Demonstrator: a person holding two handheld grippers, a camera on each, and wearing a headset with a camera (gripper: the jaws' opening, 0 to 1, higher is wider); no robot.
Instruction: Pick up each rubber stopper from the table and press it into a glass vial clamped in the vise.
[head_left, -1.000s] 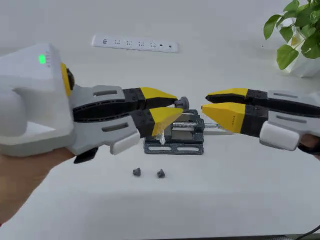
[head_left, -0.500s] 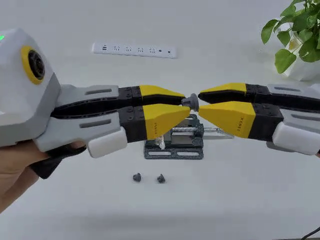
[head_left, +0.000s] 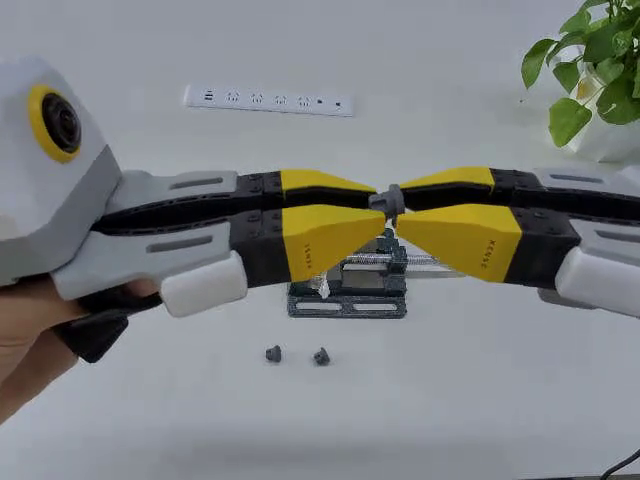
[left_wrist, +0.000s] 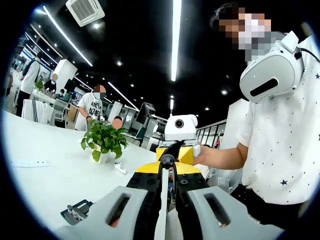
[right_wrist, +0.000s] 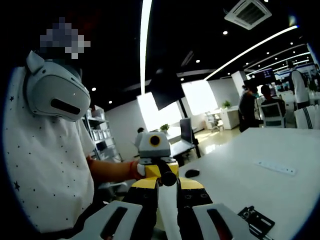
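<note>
A grey rubber stopper (head_left: 386, 202) hangs in the air above the vise (head_left: 347, 290), caught between two grippers that meet tip to tip. My left gripper (head_left: 379, 207) comes in from the left and is shut on the stopper (left_wrist: 166, 160). My right gripper (head_left: 396, 207) comes in from the right, its tips also closed around the same stopper (right_wrist: 167, 177). A clear glass vial (head_left: 322, 285) stands in the vise, partly hidden behind the left jaws. Two more stoppers (head_left: 273, 354) (head_left: 321, 356) lie on the table in front of the vise.
A white power strip (head_left: 268, 99) lies at the back of the white table. A potted plant (head_left: 590, 60) stands at the back right. In the left gripper view the vise (left_wrist: 77, 212) sits low at the left.
Both grippers have risen and come together; the right tips now close on the stopper that the left gripper held a second ago. The vise and the loose stoppers have not moved.
</note>
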